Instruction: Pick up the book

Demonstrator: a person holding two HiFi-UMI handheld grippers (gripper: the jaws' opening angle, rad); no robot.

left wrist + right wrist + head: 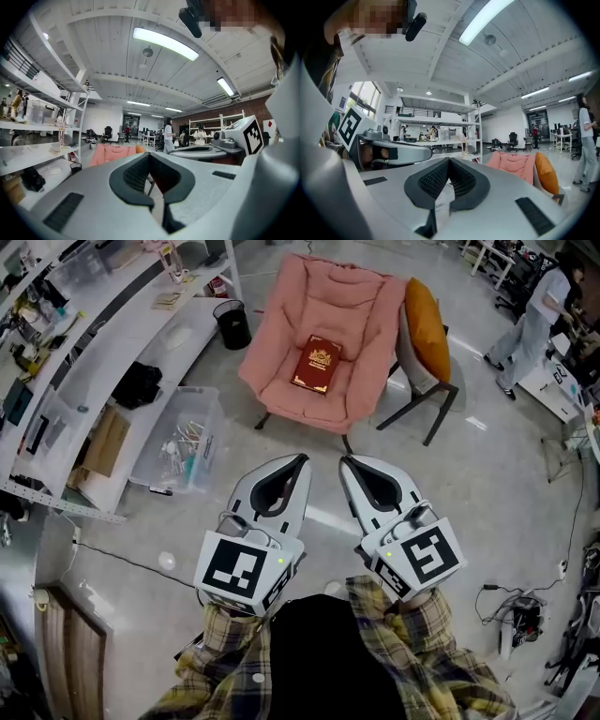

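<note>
A dark red book (317, 363) with a gold emblem lies flat on the seat of a pink armchair (356, 306) at the top middle of the head view. My left gripper (302, 460) and right gripper (345, 461) are held side by side over the floor, well short of the chair, tips pointing toward it. Both are shut with nothing between the jaws. In the left gripper view the pink armchair (112, 153) shows beyond the shut left gripper (149, 155). The right gripper view has the armchair (513, 165) to the right of the shut right gripper (448, 161). Neither gripper view shows the book.
An orange cushion (427, 326) leans on a grey chair right of the armchair. A black bin (232, 324), a clear tub (183, 442) and white shelving (103, 362) stand at the left. A person (539, 320) stands at the far right. Cables (516, 615) lie on the floor.
</note>
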